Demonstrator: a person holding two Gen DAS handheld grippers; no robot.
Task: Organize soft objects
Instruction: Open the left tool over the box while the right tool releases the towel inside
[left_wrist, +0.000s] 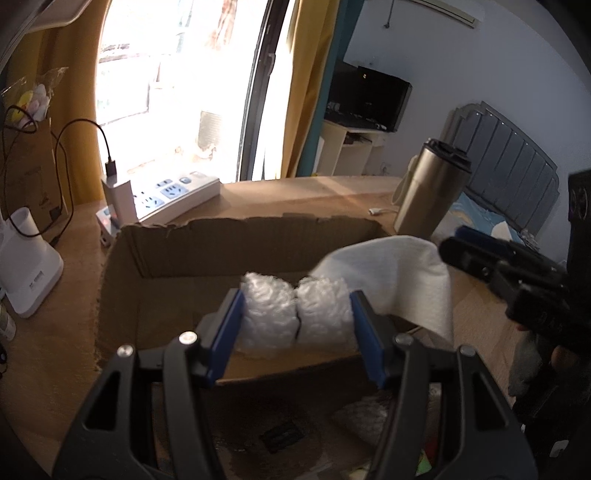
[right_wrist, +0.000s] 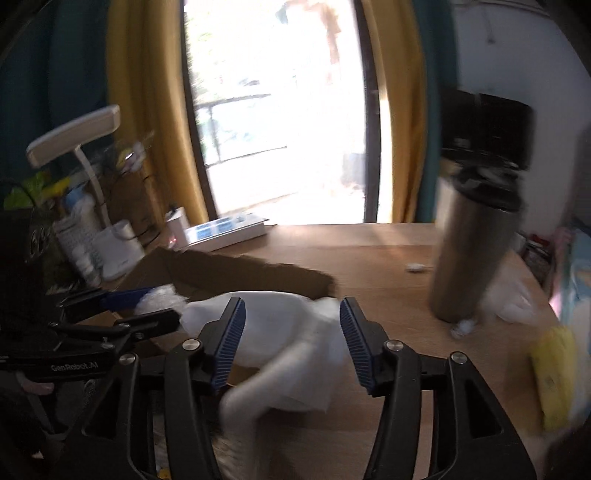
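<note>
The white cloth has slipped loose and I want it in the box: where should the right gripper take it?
Grip the white cloth on the bunched upper fold between the right gripper pads, coming from the near side, above the cardboard box rim. It drapes limply over that rim with a tail hanging down, so the thicker fold likely holds best. The left gripper holds bubble wrap beside it.

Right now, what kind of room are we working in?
Probably a bedroom with a work desk: a padded bed headboard stands at the right, a wall-mounted TV hangs beside the yellow curtains, and the wooden desk holds a power strip.
</note>
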